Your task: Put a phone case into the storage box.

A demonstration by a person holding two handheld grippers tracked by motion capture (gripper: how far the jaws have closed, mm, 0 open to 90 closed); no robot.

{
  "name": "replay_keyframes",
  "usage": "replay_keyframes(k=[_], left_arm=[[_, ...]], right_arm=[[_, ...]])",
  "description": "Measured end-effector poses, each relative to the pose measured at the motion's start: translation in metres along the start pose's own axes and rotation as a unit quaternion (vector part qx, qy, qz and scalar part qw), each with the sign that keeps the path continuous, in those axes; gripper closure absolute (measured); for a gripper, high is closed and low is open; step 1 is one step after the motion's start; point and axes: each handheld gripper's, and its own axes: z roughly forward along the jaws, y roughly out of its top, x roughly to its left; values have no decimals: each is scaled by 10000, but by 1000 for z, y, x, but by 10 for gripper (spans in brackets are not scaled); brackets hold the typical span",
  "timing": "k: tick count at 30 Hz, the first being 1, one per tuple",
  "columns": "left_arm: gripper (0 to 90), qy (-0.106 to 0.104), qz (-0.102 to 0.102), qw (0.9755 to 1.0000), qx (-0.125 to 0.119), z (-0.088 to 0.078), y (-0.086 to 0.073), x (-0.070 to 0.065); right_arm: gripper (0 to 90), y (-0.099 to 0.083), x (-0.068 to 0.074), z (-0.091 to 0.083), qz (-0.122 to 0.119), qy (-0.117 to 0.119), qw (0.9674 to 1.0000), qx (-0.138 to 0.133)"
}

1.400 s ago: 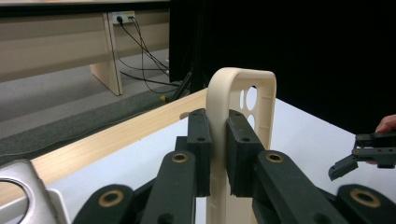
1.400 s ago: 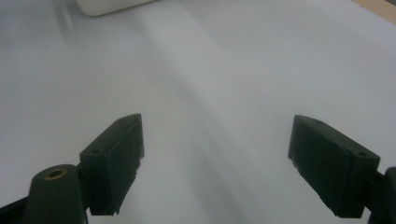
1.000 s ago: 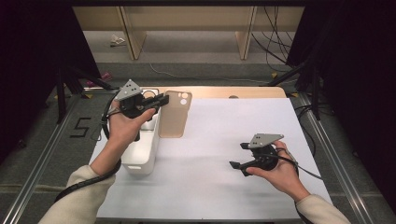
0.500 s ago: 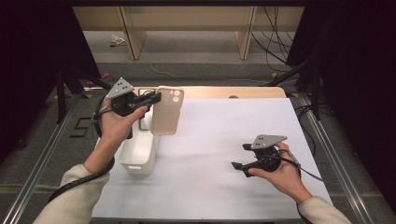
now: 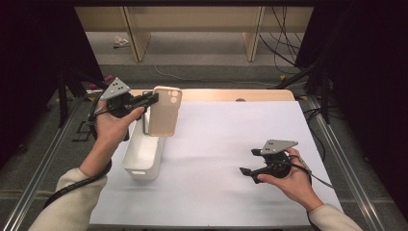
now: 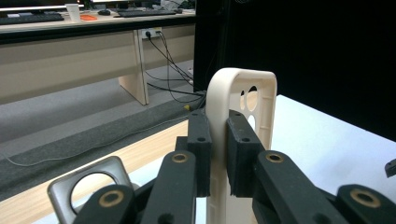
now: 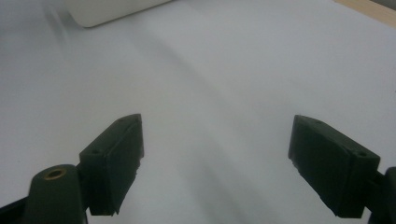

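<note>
While my left tool (image 5: 153, 99) pinches the beige phone case (image 5: 164, 111) by one long edge, the case hangs upright in the air above the far end of the white bin (image 5: 142, 153), and that thin grip is my worry. Seen from the left gripper view, the pads (image 6: 200, 149) clamp only a narrow strip of rim, so a quick swing could let the case (image 6: 243, 100) twist or slip and drop outside the bin. Its lower part is cut off there, so I cannot tell how deep the bite goes. Over on the right, my other tool (image 5: 246, 172) rests low over the white tabletop (image 5: 226, 134) with jaws spread wide and nothing between them. Whether the bin holds anything I cannot make out; its inside is mostly hidden behind the case and my hand.
</note>
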Motion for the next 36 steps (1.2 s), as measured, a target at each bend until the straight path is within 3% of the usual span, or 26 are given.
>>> replay_keyframes(k=[36], left_arm=[[810,229,44,9997,-51,-8,-2,33]], right_arm=[[190,-4,-1,-5,87,-7,10000,-37]])
